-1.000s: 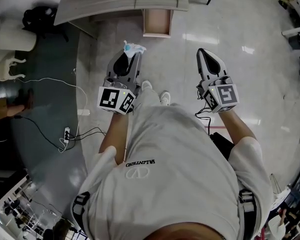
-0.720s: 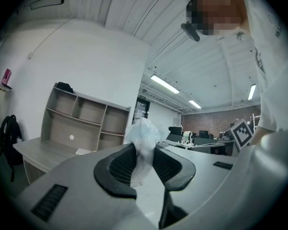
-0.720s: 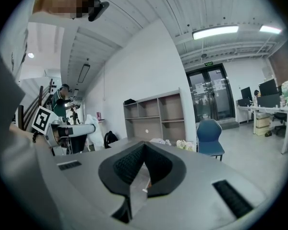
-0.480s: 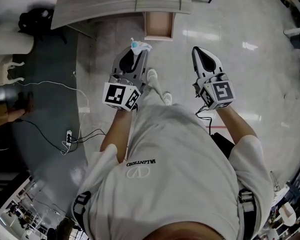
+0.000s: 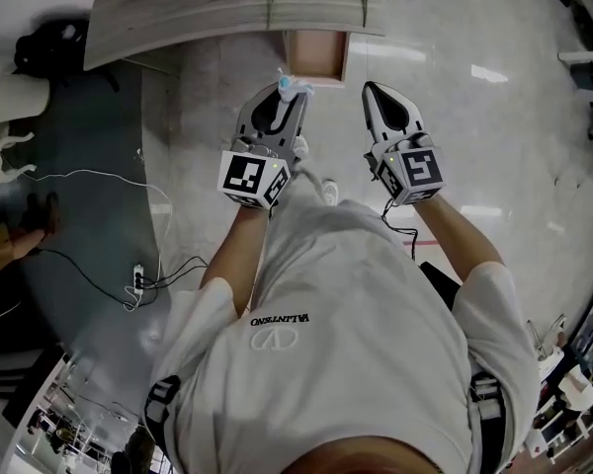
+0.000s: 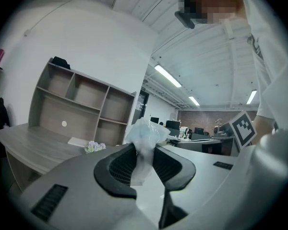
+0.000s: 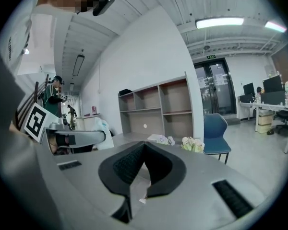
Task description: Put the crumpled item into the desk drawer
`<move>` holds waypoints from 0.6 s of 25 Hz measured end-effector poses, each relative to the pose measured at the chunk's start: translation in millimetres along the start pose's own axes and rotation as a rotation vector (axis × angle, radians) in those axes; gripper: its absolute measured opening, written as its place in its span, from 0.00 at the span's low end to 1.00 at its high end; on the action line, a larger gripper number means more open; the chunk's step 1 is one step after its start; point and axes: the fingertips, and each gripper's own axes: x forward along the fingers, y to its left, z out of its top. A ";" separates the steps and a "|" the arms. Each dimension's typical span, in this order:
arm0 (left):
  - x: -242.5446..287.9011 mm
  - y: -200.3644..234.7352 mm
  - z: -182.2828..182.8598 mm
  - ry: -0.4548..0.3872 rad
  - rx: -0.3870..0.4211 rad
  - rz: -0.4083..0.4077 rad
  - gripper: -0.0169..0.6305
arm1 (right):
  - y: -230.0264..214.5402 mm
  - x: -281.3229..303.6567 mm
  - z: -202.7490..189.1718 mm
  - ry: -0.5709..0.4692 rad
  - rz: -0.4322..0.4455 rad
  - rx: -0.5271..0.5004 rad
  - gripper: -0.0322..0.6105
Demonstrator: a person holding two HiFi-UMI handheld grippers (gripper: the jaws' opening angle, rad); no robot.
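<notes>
Nearest the camera, the person's arms reach forward with a gripper in each hand. The left gripper [image 5: 283, 91] has its jaws partly closed and clamped on the crumpled item [image 5: 291, 86], a pale bluish wad of thin plastic. In the left gripper view the wad [image 6: 145, 134] is pinched between the dark pads, and its loose top puffs out above the tips. The right gripper [image 5: 372, 95] is beside it at about the same height. Its jaws are pressed together at the tips, with nothing between them. Just beyond the wad is the open drawer [image 5: 314, 55], pulled out from under the desk [image 5: 208, 13]. The wad is at the drawer's near edge, not inside it.

Compared with a second ago, both grippers are farther forward and closer to the drawer. The left grip on the wad is unchanged, and the right jaws are closed as before.
</notes>
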 end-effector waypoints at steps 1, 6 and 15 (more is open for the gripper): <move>6.5 6.9 -4.8 0.009 -0.006 -0.003 0.18 | -1.1 10.5 -2.2 0.001 -0.004 0.004 0.05; 38.5 42.0 -36.7 0.069 -0.041 -0.014 0.18 | -8.6 59.6 -23.5 0.048 -0.032 0.028 0.05; 84.9 76.2 -92.8 0.165 -0.099 -0.016 0.18 | -33.0 118.0 -60.1 0.109 -0.070 0.062 0.05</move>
